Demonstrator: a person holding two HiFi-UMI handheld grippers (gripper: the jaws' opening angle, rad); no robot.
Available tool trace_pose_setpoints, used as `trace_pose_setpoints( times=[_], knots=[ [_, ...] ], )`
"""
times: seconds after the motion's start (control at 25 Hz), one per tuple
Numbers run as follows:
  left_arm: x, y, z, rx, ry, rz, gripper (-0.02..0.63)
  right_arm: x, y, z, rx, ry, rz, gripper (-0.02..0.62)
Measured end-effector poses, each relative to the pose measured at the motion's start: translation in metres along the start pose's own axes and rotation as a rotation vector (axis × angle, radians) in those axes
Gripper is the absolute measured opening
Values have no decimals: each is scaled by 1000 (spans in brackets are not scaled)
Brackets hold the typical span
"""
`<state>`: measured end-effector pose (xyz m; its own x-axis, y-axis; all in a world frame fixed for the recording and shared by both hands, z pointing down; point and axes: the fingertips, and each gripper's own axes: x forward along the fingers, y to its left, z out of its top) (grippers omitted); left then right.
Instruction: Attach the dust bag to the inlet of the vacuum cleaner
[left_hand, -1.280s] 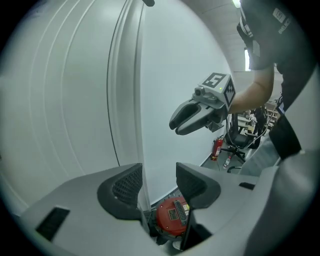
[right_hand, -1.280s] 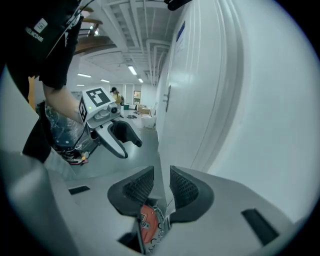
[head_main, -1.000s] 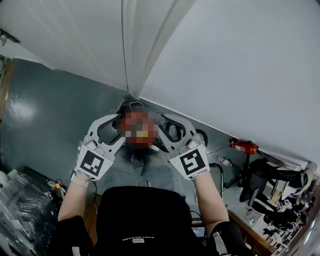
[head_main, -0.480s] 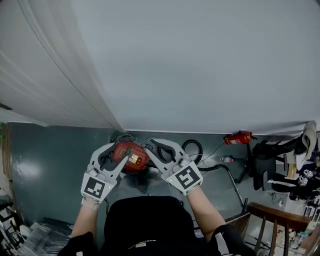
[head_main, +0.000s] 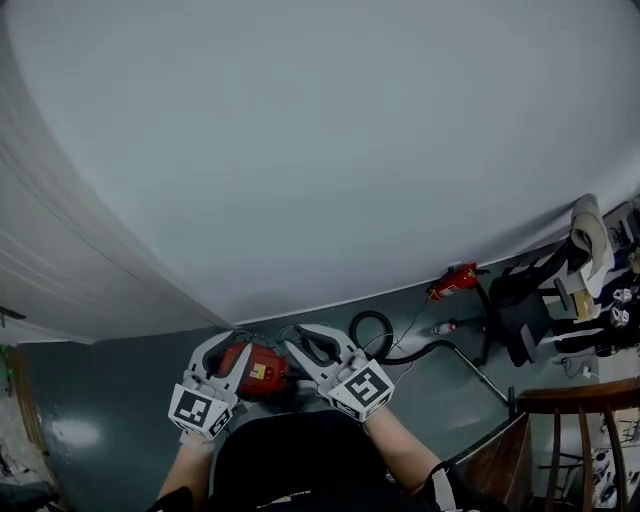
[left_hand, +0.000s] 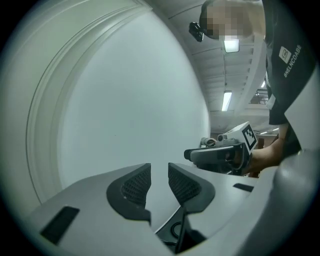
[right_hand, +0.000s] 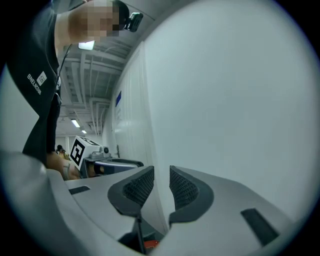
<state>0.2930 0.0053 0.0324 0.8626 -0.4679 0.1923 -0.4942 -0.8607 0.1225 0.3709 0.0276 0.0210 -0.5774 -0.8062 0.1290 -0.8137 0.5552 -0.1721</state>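
A red vacuum cleaner (head_main: 255, 368) stands on the dark floor by the white wall, low in the head view. My left gripper (head_main: 228, 348) is held over its left side and my right gripper (head_main: 300, 340) over its right side. Both point nearly level at the wall. In the left gripper view the left gripper (left_hand: 159, 172) is closing its jaws, with a gap and nothing between the pads. The right gripper (right_hand: 161, 175) keeps a narrow gap with only wall behind it. I cannot make out a dust bag in any view.
A white wall (head_main: 320, 150) fills most of the head view. A black hose (head_main: 375, 330) coils on the floor right of the vacuum. A red fire extinguisher (head_main: 455, 280), a black stand with hung items (head_main: 520, 310) and a wooden chair (head_main: 570, 420) are at the right.
The head view has swung toward the wall, so both grippers and the vacuum now sit lower and smaller in it. Both grippers have risen. The left jaws have drawn closer together.
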Motion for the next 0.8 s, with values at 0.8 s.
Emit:
trace_pose_setpoints(
  times=[0.8],
  knots=[
    [53,-78,30,71,23,-181,38,-107,-54,25,64,-113,-261,113]
  ],
)
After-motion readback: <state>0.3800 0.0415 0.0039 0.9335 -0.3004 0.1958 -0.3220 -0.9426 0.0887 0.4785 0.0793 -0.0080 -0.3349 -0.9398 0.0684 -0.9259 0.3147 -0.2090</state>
